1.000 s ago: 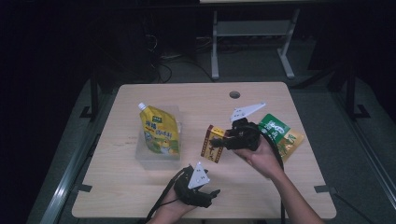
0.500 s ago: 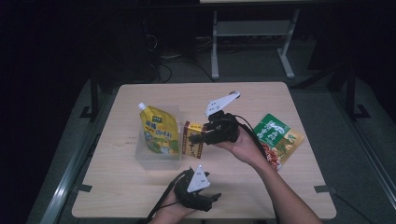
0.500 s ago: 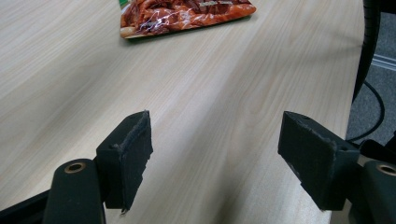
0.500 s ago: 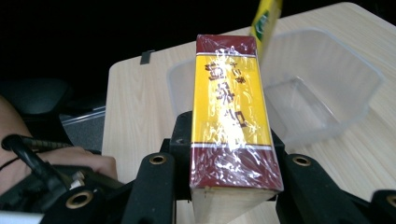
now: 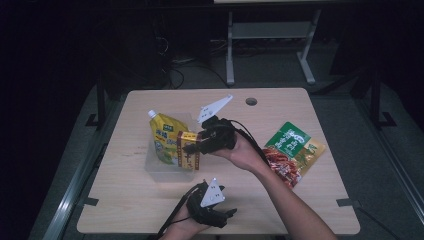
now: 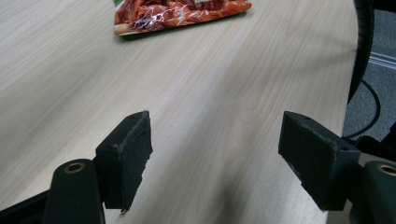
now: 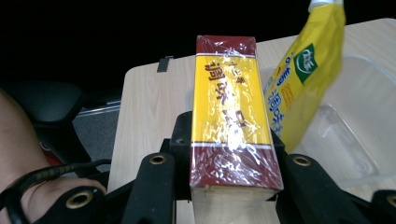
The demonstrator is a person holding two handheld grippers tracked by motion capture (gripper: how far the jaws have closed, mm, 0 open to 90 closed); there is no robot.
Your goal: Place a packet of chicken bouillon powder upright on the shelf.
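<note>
In the high view the right gripper [image 5: 192, 146] grasps a red and yellow box [image 5: 186, 150] above the clear container [image 5: 155, 167], where the yellow spout pouch [image 5: 164, 137] leans. A green and red packet [image 5: 290, 150] lies on the table [image 5: 300, 200]. The left gripper [image 5: 227, 214] rests near the front edge.

In the left gripper view its jaws are wide apart, with nothing between them.

In the right gripper view the box [image 7: 231, 112] carries brown Chinese characters on a yellow band

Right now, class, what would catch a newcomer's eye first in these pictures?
The right tongs grip a red-and-yellow box wrapped in film, held above the clear plastic tub left of the table's middle. A yellow spouted pouch stands in that tub. A green and red snack bag lies flat at the table's right, and the left tongs rest open at the near edge.
</note>
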